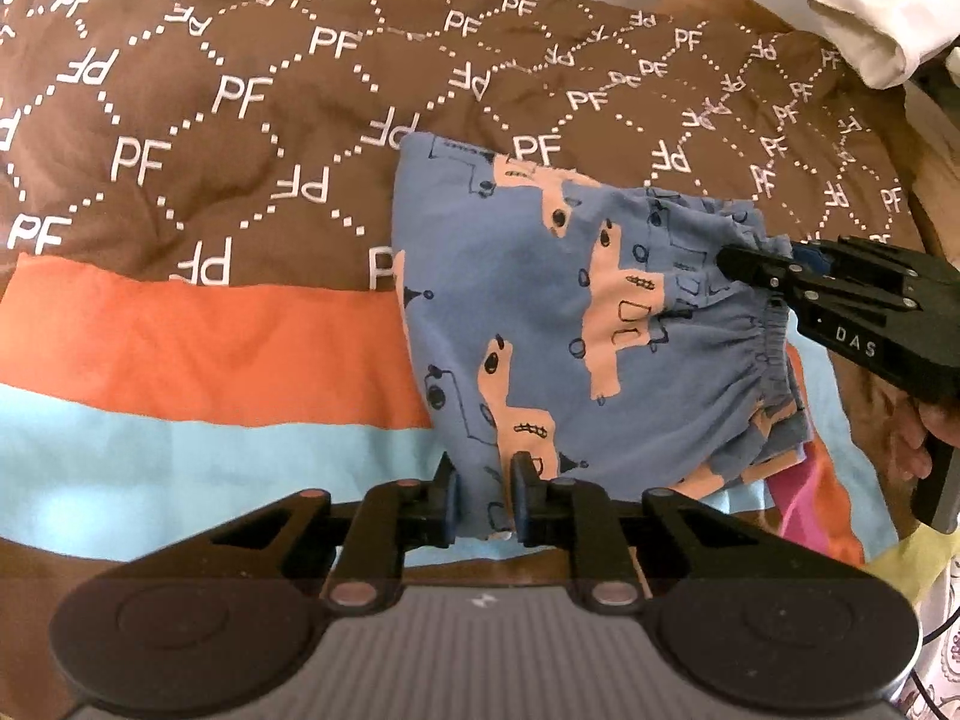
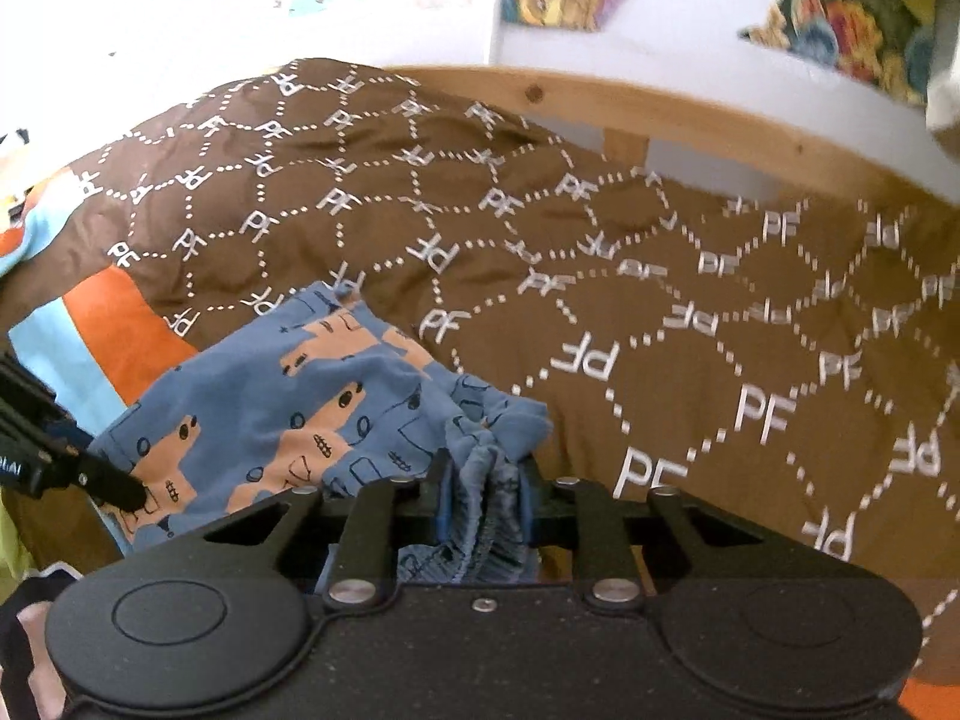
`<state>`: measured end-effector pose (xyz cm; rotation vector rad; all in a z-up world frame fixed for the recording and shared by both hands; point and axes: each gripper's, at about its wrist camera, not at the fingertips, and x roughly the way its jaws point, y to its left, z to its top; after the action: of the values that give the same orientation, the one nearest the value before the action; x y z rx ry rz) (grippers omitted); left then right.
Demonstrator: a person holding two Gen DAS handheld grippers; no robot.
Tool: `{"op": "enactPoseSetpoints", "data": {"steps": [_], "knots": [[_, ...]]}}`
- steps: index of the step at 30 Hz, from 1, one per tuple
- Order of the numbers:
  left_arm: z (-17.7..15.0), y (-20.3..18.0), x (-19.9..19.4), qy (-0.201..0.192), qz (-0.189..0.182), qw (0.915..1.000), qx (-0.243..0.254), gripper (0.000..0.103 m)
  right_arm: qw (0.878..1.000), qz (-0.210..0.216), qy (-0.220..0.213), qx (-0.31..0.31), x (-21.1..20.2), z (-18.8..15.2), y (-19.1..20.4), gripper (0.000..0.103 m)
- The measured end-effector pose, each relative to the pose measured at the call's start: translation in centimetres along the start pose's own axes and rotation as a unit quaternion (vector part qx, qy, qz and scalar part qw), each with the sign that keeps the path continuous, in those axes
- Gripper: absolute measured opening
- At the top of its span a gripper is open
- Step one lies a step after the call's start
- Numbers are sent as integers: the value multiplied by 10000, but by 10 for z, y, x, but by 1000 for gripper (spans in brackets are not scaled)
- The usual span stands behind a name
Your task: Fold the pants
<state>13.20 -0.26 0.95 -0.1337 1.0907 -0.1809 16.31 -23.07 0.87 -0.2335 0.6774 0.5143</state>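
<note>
Folding in progress: blue patterned pants (image 1: 540, 312) lie on a brown quilted bedspread (image 1: 210, 108), gripped at two points. At 6 o'clock in the left wrist view, the left claw (image 1: 485, 501) is closed on a leg-end hem, cloth pinched between its pads. At 3 o'clock, the right claw (image 1: 741, 264) is closed on the gathered elastic waistband (image 1: 762, 348); the right wrist view confirms bunched fabric between its fingers (image 2: 444, 498). The garment's long axis runs from the left claw up and rightward toward the right claw. Judged from this layout, the next fold turns on bringing one held end over toward the other; each claw already holds its end, so neither needs to reach.
</note>
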Motion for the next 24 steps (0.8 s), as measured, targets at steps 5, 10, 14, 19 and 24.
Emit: {"op": "enactPoseSetpoints", "data": {"steps": [5, 10, 14, 19, 24], "knots": [[1, -6, -12, -243, -37, 9996, 126, 17, 9986, -139, -250, -443, -14, 6, 13, 20], [7, -14, -24, -532, -97, 9981, 290, 17, 9948, -283, -585, -778, -26, 19, 21, 20], [21, -22, -29, -728, -132, 9965, 390, 17, 9929, -375, -776, -816, -31, 32, 16, 19], [46, -31, -36, -1125, -76, 9916, 629, 17, 9893, -566, -994, -905, -29, 48, 3, 19], [73, -34, -32, -1469, -70, 9864, 734, 17, 9896, -631, -1049, -762, -15, 69, -21, 19]]}}
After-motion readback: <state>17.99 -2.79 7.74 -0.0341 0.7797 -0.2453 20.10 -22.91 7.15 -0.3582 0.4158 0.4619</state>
